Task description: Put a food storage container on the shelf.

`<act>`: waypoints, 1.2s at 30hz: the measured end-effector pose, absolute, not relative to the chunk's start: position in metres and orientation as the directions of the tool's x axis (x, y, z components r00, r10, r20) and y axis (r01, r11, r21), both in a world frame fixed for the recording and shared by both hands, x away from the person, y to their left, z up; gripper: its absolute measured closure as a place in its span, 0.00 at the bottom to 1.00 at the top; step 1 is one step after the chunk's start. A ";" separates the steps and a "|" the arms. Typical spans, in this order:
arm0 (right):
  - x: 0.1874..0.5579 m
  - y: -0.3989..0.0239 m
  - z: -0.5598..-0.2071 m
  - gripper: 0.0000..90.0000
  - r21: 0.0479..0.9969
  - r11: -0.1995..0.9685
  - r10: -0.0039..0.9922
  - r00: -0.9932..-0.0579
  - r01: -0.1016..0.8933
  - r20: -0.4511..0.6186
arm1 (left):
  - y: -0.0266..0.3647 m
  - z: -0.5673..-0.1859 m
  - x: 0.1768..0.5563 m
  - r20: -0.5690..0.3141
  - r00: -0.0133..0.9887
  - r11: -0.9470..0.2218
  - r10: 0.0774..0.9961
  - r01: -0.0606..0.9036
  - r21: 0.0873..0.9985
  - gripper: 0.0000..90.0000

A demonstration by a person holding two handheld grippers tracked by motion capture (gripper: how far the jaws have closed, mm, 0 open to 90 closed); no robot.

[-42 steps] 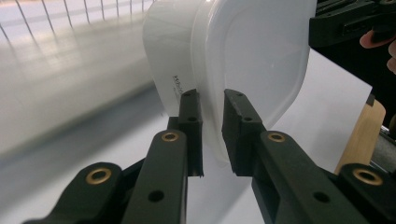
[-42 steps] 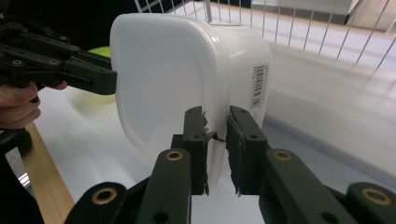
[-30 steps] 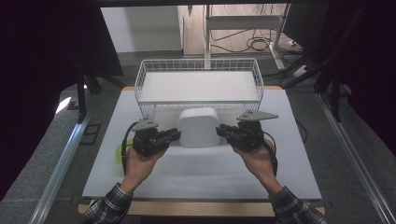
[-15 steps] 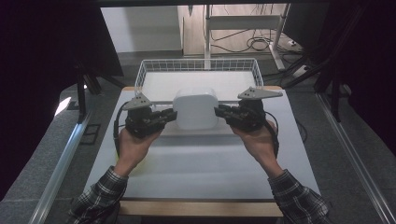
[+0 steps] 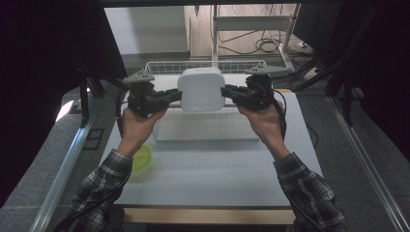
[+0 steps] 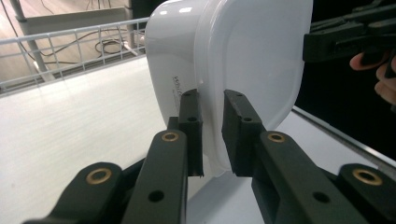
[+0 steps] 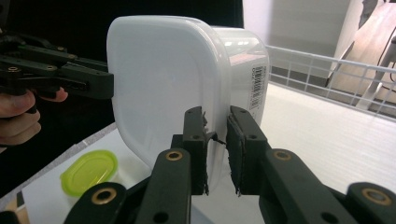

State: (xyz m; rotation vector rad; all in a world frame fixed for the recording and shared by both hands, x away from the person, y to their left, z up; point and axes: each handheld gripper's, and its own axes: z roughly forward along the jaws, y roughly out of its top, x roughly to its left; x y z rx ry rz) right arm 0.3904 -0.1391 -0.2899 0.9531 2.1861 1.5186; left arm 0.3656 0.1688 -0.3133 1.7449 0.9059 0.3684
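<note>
Claw meets rim on both sides: the left claw [image 6: 212, 135] pinches the lid's flange of a white lidded container [image 5: 200, 88] between narrow jaws, and the right claw [image 7: 217, 144] grips the opposite edge the same way, the box hanging in the air between them above the counter [image 5: 212, 159]. In both gripper views the box is turned on its side, the lid facing back toward the person and the tub's body toward the wire basket [image 5: 205, 66]. From above, it hangs just in front of the basket's near rim, over the front of what looks like a white liner [image 5: 208, 128] reaching out of the basket. A green lid [image 5: 141, 157] lies apart on the counter near the left sleeve.

The step in hand appears to be carrying the box up and over the wire rim into the basket. Doing it well likely means keeping both hands level and moving as one, since each hold is only a thin pinch on a slick plastic lip; any twist or widening between the hands could pull the rim free. The box's lower edge should clear the wire before it goes forward, and it wants setting down on the basket floor before either claw lets go.
</note>
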 end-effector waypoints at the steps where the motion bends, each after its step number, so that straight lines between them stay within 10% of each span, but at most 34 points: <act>1: 0.390 -0.139 -0.290 0.87 0.914 0.215 0.675 -0.729 0.342 0.114 | 0.169 -0.312 0.370 -0.186 0.661 -0.127 0.727 0.395 0.910 0.88; 36: 0.450 -0.127 -0.297 0.65 0.884 0.191 0.727 -0.667 0.427 0.165 | 0.159 -0.319 0.432 -0.262 0.628 -0.078 0.733 0.460 0.884 0.66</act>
